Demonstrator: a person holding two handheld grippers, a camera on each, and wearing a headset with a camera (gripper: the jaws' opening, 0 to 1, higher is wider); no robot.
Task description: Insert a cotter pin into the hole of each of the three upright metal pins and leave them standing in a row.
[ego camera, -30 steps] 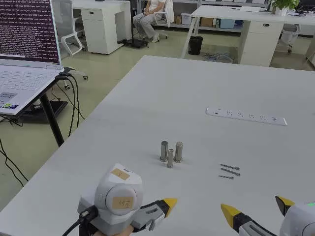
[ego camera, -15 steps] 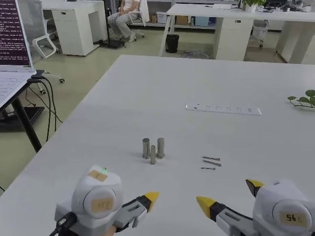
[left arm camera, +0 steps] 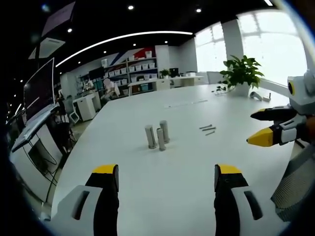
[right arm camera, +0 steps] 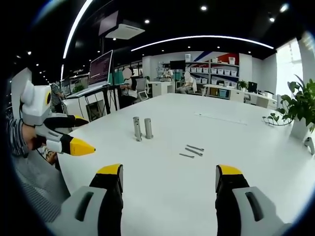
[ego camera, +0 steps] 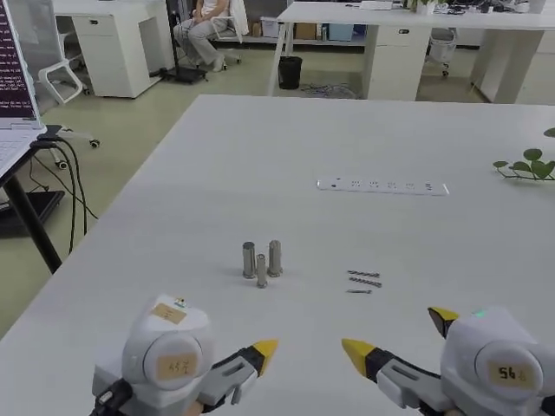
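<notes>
the head view looks forward and down from above and behind the left tongs (left arm camera: pixel 166 171) and right tongs (ego camera: pixel 397 334). each gripper view looks low across the table (left arm camera: pixel 187 162). all three share the metal pins (ego camera: pixel 261 262) and cotter pins (ego camera: pixel 363 282) ahead.

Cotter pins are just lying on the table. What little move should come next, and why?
Probably ease the right gripper forward to the three cotter pins and pick one up. Its jaws are open and empty, all three lie loose on its side, and the metal pins stand waiting.
</notes>
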